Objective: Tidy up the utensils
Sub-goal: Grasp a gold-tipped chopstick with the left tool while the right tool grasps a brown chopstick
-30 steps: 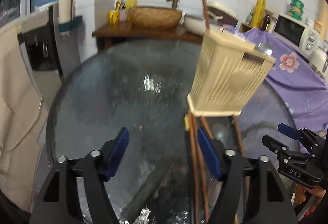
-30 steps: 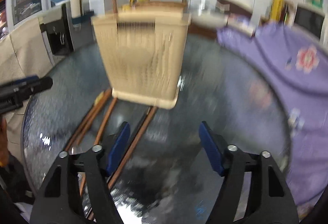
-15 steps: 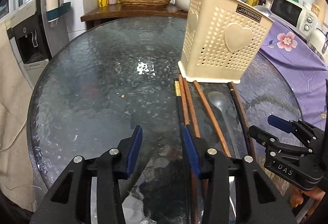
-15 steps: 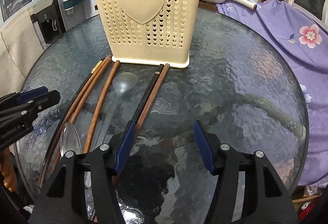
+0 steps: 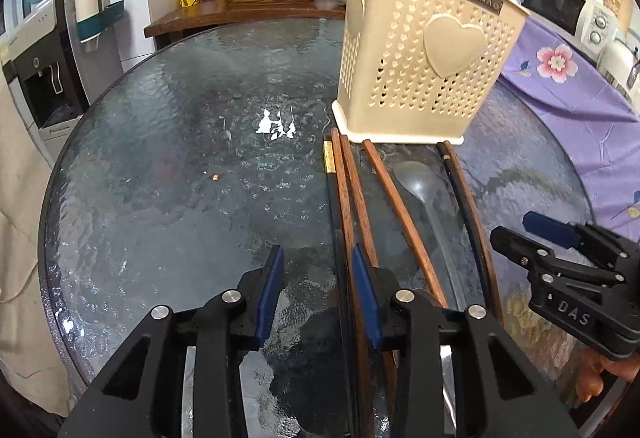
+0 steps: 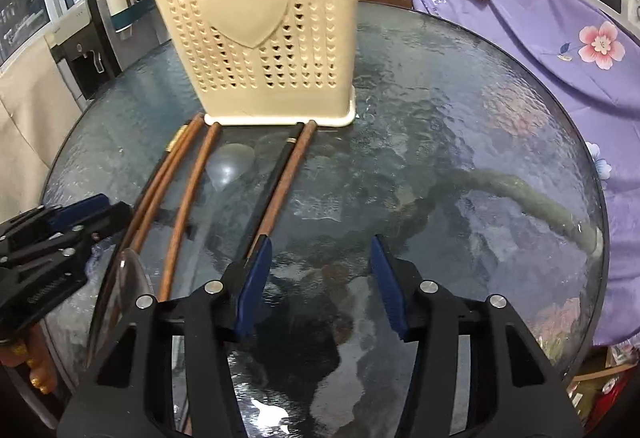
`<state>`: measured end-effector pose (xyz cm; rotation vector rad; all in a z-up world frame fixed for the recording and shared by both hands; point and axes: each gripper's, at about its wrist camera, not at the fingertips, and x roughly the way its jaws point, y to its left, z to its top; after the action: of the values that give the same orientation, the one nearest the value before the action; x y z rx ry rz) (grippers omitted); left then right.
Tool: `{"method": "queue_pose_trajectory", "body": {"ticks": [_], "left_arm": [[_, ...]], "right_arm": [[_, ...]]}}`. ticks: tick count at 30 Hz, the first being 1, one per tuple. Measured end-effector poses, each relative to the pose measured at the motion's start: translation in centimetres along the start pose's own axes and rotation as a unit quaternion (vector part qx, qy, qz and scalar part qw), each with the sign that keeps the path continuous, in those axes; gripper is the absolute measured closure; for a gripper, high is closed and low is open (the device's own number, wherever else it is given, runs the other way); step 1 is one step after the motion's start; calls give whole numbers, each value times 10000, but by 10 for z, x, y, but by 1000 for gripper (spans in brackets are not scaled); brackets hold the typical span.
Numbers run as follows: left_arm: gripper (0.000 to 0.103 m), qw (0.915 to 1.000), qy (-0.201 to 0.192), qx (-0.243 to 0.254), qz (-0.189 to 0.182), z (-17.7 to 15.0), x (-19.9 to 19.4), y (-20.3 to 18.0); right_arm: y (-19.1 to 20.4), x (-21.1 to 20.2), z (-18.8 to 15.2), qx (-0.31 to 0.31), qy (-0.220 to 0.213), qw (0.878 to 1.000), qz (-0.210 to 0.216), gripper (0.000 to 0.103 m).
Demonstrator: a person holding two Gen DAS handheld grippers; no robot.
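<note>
Progress: early, chopsticks [image 5: 352,197] and spoon [image 5: 420,185] lie on tabletop [image 5: 180,157] before holder [image 5: 420,65] | left gripper [image 5: 316,286] closing around black chopstick [image 5: 334,217], unclamped | right gripper [image 6: 320,278] narrowing, empty

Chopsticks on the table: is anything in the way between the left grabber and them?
Nothing visible. The left gripper sits right over the chopsticks. Its jaws have just been closing, with the black chopstick between them, not yet pinched.
</note>
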<state>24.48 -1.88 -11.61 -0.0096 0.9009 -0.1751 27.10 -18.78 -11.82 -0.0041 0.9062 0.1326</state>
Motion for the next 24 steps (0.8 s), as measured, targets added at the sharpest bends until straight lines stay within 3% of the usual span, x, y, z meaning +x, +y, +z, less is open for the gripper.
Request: {"method": "queue_pose_trajectory", "body": {"ticks": [13, 19, 24], "left_arm": [[73, 9999, 67, 124, 62, 1, 1, 0], [73, 9985, 106, 427, 325, 15, 15, -11], [73, 9985, 150, 395, 345, 30, 27, -7]], "right_arm": [[18, 0, -1, -296, 61, 9994, -141, 51], [20, 14, 13, -346, 146, 9990, -244, 52], [17, 26, 25, -248, 188, 9991, -277, 58]]}}
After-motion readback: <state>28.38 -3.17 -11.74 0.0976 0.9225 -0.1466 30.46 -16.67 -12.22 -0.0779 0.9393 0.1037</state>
